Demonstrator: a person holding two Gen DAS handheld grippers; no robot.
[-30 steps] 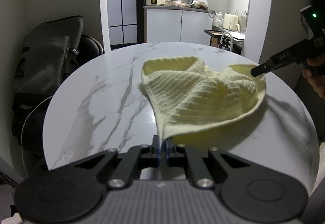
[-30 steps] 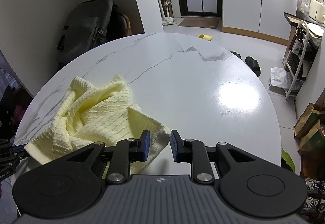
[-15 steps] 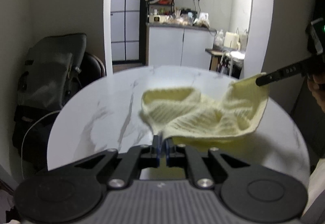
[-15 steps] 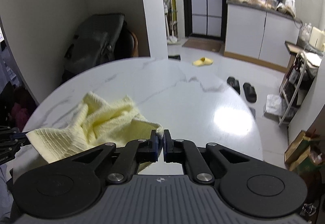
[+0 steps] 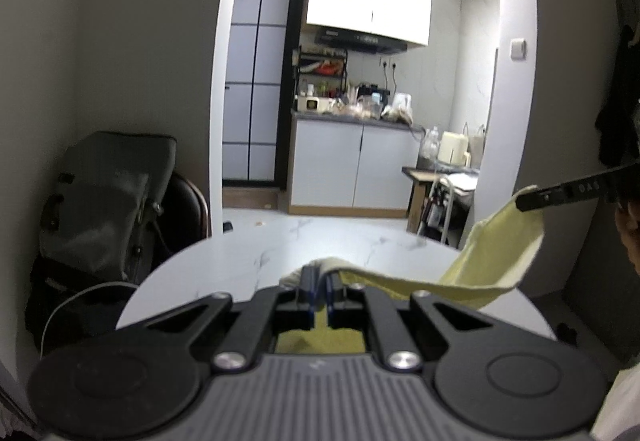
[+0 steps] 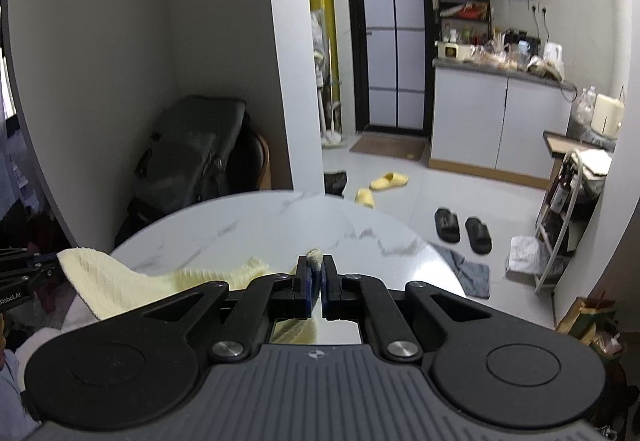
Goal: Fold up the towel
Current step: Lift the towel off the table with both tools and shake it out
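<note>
Dark grey backpack slumped on a chair sits at about nine o'clock in the left wrist view, well apart from the work and playing no part in it. Moving rightward, the round white marble-patterned surface lies below, and the left hand-held gripper is at six o'clock, its blue-padded jaws clenched on one corner of the pale yellow ribbed cotton towel. From there the cloth runs out as a slack band toward three o'clock, where the right hand-held gripper enters from the edge, clamped on another corner. The right wrist view confirms that second grip: the right hand-held gripper has a small tuft of towel pinched between its closed jaws, while the rest sags away toward nine o'clock, where the left tool's black linkage shows. Holding two corners up and apart like this probably lets the towel's own weight pull the crumples out, so one edge hangs straight before it is laid down for a fold. How much of the cloth is clear of the surface cannot be told, since the gripper bodies hide its lower part.
</note>
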